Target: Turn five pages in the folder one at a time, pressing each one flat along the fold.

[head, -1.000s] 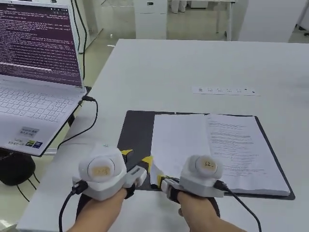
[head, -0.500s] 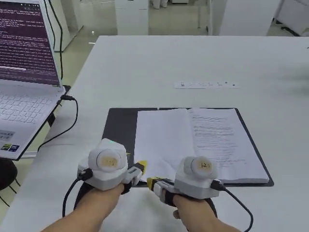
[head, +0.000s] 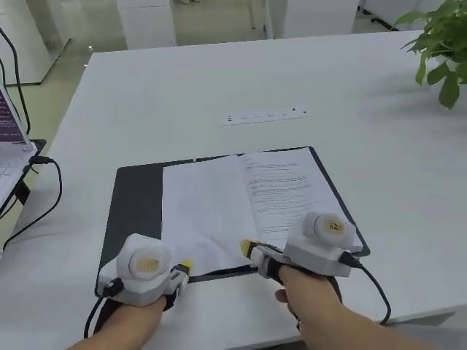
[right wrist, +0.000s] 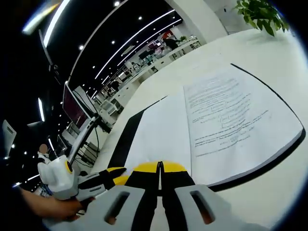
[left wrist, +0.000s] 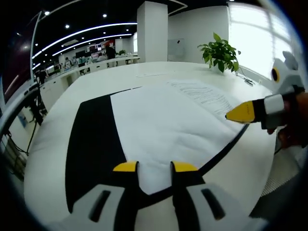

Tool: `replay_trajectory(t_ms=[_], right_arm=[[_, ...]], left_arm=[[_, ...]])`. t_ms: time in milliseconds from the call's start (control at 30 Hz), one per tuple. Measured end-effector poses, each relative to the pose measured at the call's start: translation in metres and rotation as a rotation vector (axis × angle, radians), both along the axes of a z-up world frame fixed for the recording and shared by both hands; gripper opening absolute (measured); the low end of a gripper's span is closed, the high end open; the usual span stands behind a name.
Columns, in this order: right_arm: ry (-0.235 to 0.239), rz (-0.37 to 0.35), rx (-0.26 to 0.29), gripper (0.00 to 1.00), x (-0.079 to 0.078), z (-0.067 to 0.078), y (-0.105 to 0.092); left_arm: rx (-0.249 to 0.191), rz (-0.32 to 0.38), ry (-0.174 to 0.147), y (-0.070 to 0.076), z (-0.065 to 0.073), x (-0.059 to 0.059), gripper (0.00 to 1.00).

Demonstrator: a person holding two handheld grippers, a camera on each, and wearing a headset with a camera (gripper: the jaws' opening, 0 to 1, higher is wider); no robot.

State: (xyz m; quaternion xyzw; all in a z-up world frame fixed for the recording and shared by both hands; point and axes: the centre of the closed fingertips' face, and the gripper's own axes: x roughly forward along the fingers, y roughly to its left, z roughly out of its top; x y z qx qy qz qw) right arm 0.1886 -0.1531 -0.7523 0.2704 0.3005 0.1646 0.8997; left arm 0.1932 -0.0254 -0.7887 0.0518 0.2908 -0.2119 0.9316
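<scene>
Starting at the left edge, one laptop (head: 7, 168) sits with one black cable (head: 45, 197) trailing across the white counter (head: 219, 80). One left gripper (left wrist: 155, 167) hovers over the near edge of the folder (head: 135, 211), its jaws parted by a narrow gap and holding nothing. The single folder lies open and flat near the front of the counter, showing two pages: one blank page (head: 201, 211), one printed page (head: 284, 189). One right gripper (right wrist: 159, 167) has its jaws closed together at the near end of the fold. One socket strip (head: 264, 115) lies beyond the folder, and one plant (head: 438, 36) stands far right.
</scene>
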Motion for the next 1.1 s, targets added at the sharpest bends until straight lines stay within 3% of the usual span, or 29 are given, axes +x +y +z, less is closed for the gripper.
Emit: replay_trajectory(t_ms=[233, 500, 800, 1100], right_arm=[[-0.05, 0.031, -0.065, 0.0, 0.032, -0.004, -0.008], [-0.078, 0.053, -0.093, 0.0, 0.067, -0.009, -0.012], [-0.045, 0.052, -0.079, 0.0, 0.092, -0.025, -0.015], [-0.064, 0.026, -0.027, 0.0, 0.122, -0.02, -0.015]], left_arm=[[0.003, -0.004, -0.006, 0.0, 0.001, 0.002, 0.24], [-0.006, 0.008, -0.013, 0.0, 0.001, 0.003, 0.23], [-0.026, 0.018, -0.031, 0.001, 0.0, 0.004, 0.23], [-0.032, 0.019, -0.04, 0.001, 0.0, 0.004, 0.23]])
